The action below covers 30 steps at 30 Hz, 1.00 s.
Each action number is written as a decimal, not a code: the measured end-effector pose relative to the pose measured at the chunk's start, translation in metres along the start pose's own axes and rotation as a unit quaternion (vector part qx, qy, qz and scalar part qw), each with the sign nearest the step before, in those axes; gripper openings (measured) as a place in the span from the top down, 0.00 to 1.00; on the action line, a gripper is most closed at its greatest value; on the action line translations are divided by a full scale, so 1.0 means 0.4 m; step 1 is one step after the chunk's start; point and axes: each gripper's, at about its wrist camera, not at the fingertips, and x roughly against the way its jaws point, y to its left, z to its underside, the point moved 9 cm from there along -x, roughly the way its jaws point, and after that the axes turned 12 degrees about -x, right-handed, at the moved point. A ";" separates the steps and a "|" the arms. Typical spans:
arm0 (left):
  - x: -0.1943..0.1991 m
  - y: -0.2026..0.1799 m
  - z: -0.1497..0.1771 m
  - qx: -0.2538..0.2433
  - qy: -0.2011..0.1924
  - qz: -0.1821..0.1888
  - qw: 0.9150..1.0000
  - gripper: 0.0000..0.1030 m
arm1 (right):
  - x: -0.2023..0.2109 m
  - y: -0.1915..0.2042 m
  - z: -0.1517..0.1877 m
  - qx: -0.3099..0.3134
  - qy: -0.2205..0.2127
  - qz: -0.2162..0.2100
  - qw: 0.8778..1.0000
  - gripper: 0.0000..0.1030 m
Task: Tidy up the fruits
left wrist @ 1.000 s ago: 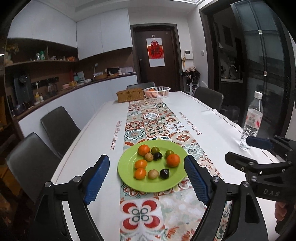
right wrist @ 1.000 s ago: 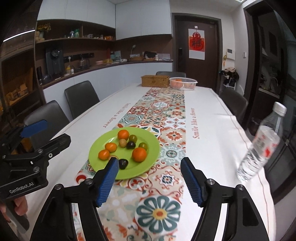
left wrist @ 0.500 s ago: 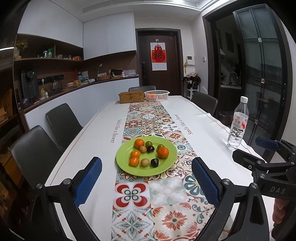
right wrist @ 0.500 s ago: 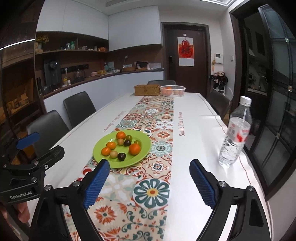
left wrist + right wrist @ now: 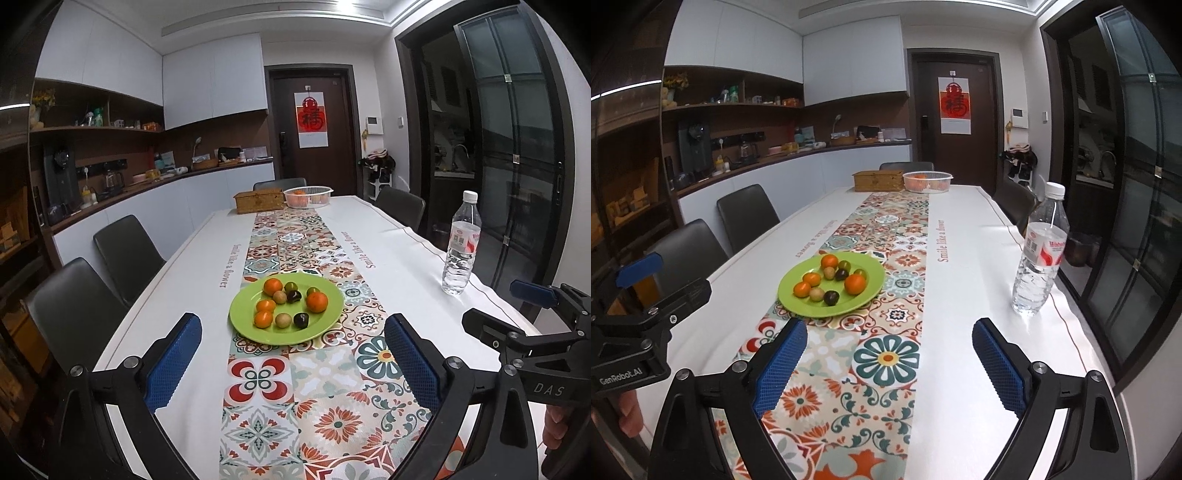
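Note:
A green plate (image 5: 240, 325) on the patterned runner holds several small fruits: oranges (image 5: 317, 301), dark fruits (image 5: 300, 320), green ones (image 5: 290, 286) and tan ones (image 5: 282, 319). My left gripper (image 5: 291, 319) hovers short of the plate, jaws wide open and empty. In the right wrist view the plate (image 5: 786, 295) lies ahead and to the left. My right gripper (image 5: 890, 325) is over the runner with its jaws still opening and nothing between them. Each gripper shows at the edge of the other's view.
A water bottle (image 5: 460, 247) stands near the table's right edge, close to my right gripper. At the far end sit a white mesh basket (image 5: 308, 195) with oranges and a woven box (image 5: 258, 201). Dark chairs (image 5: 125, 251) line the left side.
Both grippers have drawn back from the plate, which now looks smaller and farther off. Both pairs of jaws have spread wider.

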 end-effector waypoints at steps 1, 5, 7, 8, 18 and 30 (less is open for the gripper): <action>0.002 -0.001 0.001 0.000 0.000 0.001 1.000 0.02 | 0.000 -0.001 0.000 0.000 0.000 0.001 1.000 0.11; 0.008 -0.005 0.006 0.002 -0.001 0.002 1.000 0.02 | 0.008 -0.005 0.005 -0.001 -0.001 0.002 1.000 0.11; 0.009 -0.008 0.007 0.002 -0.001 0.004 1.000 0.02 | 0.012 -0.006 0.006 -0.001 -0.002 0.002 1.000 0.11; 0.011 -0.009 0.007 0.002 -0.001 0.004 1.000 0.02 | 0.012 -0.007 0.007 -0.001 -0.002 0.002 1.000 0.11; 0.033 -0.012 0.014 0.006 -0.007 0.001 1.000 0.00 | 0.040 -0.006 0.013 0.002 -0.007 0.004 1.000 0.11; 0.054 -0.018 0.023 0.002 -0.010 0.001 1.000 0.00 | 0.063 -0.002 0.021 0.005 -0.012 0.005 1.000 0.11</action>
